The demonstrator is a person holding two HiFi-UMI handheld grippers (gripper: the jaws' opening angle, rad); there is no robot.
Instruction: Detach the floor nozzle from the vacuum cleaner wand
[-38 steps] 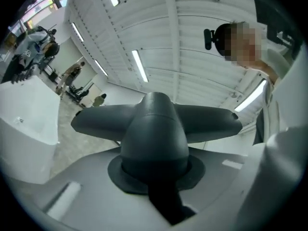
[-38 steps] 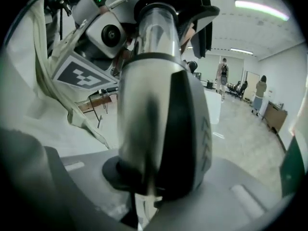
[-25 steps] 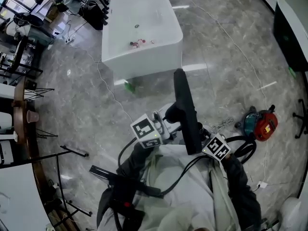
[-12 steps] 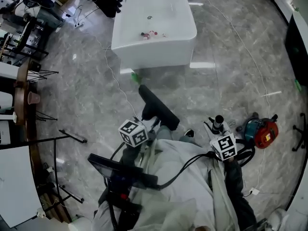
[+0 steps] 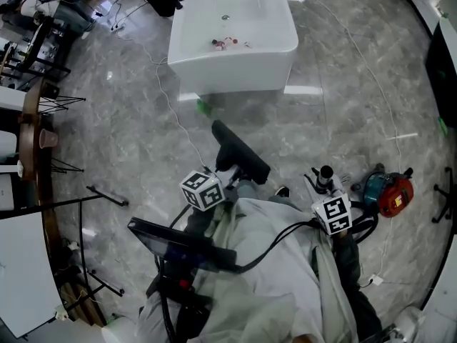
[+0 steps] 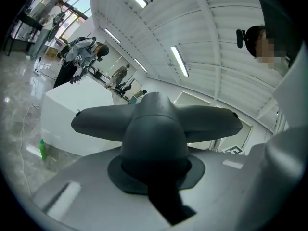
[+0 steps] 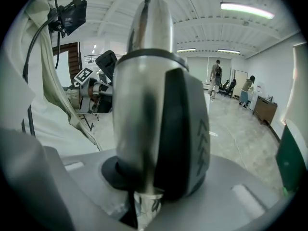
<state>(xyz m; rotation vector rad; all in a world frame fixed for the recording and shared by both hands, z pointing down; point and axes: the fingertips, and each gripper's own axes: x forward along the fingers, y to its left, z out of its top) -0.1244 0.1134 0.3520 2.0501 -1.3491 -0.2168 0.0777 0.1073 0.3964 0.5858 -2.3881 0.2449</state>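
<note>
The black floor nozzle is off the wand and hangs over the grey floor, in front of the person's knees. My left gripper is shut on its neck. In the left gripper view the nozzle spreads as a dark T across the jaws. The wand's end, a silver tube with a dark collar, points up and away from the nozzle, with a gap between them. My right gripper is shut on the wand, which fills the right gripper view.
A white counter stands ahead. A red and teal vacuum body lies on the floor at the right, with its hose near my right arm. Stands and a cable sit to the left. A black device hangs at the person's chest.
A second ago the nozzle stood upright between both grippers. The left gripper has since swung it down and leftward, away from the wand end. Over the last half second little moved.
</note>
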